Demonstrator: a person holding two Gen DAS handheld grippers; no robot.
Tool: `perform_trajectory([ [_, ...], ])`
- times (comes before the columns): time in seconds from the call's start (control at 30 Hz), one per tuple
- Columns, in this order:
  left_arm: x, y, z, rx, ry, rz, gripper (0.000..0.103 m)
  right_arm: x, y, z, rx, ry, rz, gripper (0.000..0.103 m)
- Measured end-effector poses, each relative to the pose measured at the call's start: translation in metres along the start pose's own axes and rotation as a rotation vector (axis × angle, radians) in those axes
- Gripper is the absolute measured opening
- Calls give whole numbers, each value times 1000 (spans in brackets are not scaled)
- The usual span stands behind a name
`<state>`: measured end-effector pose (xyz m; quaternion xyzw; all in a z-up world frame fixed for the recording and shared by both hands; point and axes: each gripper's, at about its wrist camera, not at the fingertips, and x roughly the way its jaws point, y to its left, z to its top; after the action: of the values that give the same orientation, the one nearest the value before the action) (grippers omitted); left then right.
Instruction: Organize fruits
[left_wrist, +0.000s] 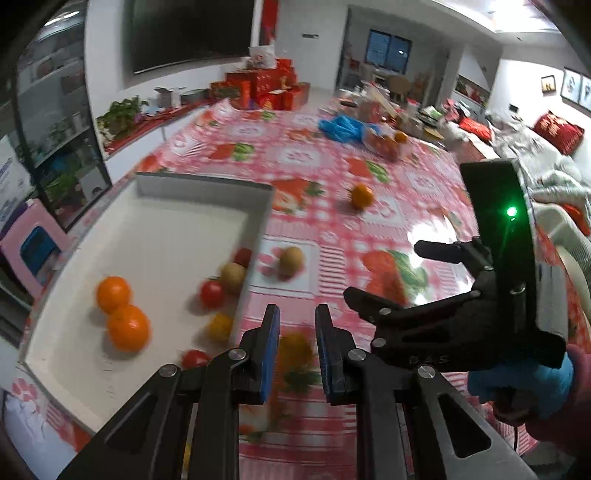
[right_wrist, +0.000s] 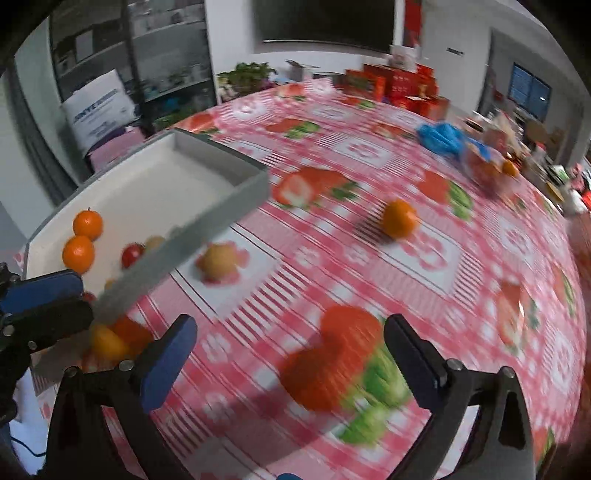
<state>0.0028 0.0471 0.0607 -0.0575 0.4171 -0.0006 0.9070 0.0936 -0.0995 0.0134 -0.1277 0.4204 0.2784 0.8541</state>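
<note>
A white box (left_wrist: 155, 236) lies on the table at the left and holds two oranges (left_wrist: 127, 326), red tomatoes (left_wrist: 211, 293), a kiwi (left_wrist: 233, 277) and a yellow fruit (left_wrist: 220, 326). Outside it a kiwi (left_wrist: 291, 260) (right_wrist: 216, 263) and an orange (left_wrist: 361, 196) (right_wrist: 399, 218) lie on the tablecloth. My left gripper (left_wrist: 297, 350) is open, its fingers either side of a yellow-orange fruit (left_wrist: 295, 349) beside the box wall; it also shows in the right wrist view (right_wrist: 109, 341). My right gripper (right_wrist: 288, 354) is open and empty over the cloth.
A red-and-white strawberry tablecloth (right_wrist: 406, 266) covers the table. A blue bag (left_wrist: 341, 127) and a clear pack of fruit (left_wrist: 384, 142) lie at the far side. Red gift boxes (left_wrist: 264, 86) stand at the back. The box's grey wall (right_wrist: 177, 254) lies between the grippers.
</note>
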Motion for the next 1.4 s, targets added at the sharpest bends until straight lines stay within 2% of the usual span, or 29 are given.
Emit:
perform_trajectory([
  [0.07, -2, 11, 2, -15, -7, 19, 21, 10, 8, 8, -17, 15, 37, 89],
  [0.27, 0, 45, 6, -64, -7, 77, 21, 38, 24, 24, -60, 45, 101, 77],
  [0.4, 1, 64, 5, -94, -3, 103, 21, 49, 35, 29, -101, 38, 86, 71],
  [0.43, 1, 69, 5, -102, -1, 110, 21, 48, 37, 29, -112, 33, 78, 57],
  [0.47, 1, 72, 4, -106, 3, 112, 21, 47, 38, 29, -116, 27, 79, 33],
  [0.5, 0, 72, 2, -107, 7, 114, 21, 45, 36, 30, -104, 28, 101, 30],
  [0.67, -5, 58, -9, -39, 12, 138, 21, 32, 23, 24, -44, 22, 82, 30],
  [0.8, -12, 36, -23, 10, 25, 95, 21, 13, 11, 11, -19, 14, 81, 30],
  [0.93, -10, 1, -45, 81, 89, 41, 22, -2, 1, -3, 6, 4, 87, 30],
  [1.03, 1, -19, -62, 115, 150, 62, 22, -11, -5, -14, 29, -4, 94, 30],
  [1.13, 17, -17, -66, 69, 194, 104, 22, -19, -11, -22, 49, -11, 96, 30],
  [1.17, 19, -15, -65, 49, 194, 104, 24, -21, -14, -25, 58, -13, 98, 30],
  [1.2, 20, -12, -63, 22, 180, 116, 35, -23, -16, -27, 72, -15, 104, 30],
  [1.23, 22, -11, -61, 16, 176, 142, 54, -24, -18, -29, 80, -15, 110, 30],
  [1.4, 36, -14, -52, 7, 140, 195, 55, -28, -26, -37, 123, -21, 123, 30],
])
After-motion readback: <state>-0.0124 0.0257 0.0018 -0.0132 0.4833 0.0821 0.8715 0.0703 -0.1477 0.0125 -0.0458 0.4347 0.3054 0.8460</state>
